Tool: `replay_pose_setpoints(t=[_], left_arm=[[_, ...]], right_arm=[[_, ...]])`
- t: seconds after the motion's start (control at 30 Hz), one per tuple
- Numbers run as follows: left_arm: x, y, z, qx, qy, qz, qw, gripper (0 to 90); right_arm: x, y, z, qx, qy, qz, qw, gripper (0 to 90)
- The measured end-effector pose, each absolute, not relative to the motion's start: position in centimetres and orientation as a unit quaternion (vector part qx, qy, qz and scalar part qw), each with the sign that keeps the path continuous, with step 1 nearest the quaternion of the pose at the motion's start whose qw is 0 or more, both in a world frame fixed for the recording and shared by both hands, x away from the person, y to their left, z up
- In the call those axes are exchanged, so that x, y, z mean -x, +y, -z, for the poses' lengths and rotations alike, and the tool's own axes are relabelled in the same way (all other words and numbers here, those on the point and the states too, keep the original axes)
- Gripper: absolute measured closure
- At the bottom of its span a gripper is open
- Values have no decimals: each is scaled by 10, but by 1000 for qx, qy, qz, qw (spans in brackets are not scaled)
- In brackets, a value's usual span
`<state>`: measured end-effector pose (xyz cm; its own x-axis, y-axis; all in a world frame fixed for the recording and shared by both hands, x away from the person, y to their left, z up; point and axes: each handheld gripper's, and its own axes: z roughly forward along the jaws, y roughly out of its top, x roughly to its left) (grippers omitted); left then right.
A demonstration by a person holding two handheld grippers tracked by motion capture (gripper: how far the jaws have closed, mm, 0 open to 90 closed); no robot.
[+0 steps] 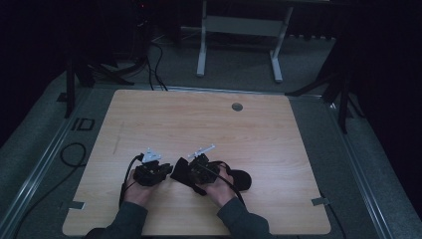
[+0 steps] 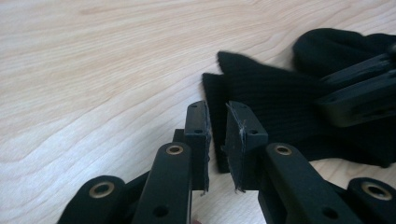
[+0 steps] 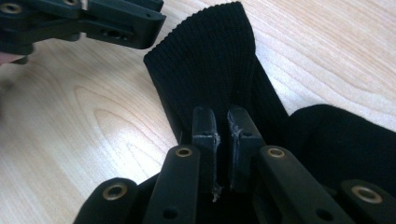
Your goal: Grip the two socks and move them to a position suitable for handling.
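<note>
So here we've got both forearms coming in from the near edge of the wooden table (image 1: 214, 119), sleeves in dark grey, hands close together a bit left of centre and wrists angled in toward each other. Our left gripper (image 1: 166, 170) sits low over the wood and points across to the right, straight at the black sock (image 2: 275, 98) lying between the two hands. In the left gripper view its jaws have closed down to a narrow slot, and the ribbed cuff edge of the sock sits right at that slot; we honestly can't tell whether the pads are pinching the fabric or just sitting beside it. Our right gripper (image 1: 185, 172) is tipped down and points left, with the hand wrapped around its body and the rest of the sock bunched up under and behind the hand toward the right. In the right gripper view its jaws are almost together with only a thin gap, down on the ribbed part of the sock, cuff spreading out ahead of them; it looks like a pinch of fabric is caught there, and the left gripper's jaw tips show at the top left just past the cuff.
</note>
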<state>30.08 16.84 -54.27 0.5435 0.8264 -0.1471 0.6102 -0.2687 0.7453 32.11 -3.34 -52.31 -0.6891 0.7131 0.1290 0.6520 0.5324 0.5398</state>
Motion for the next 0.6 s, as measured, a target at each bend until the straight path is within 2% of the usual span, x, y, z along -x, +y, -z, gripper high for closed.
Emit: replay_pose_setpoints(t=[0.27, 0.6], left_arm=[[-299, 158, 544, -802, 432, -135, 391, 823], [-305, 150, 549, -810, 429, -137, 376, 833]], right_arm=[[-321, -30, 528, -399, 871, -284, 51, 833], [-322, -29, 532, -396, 872, -282, 51, 832]])
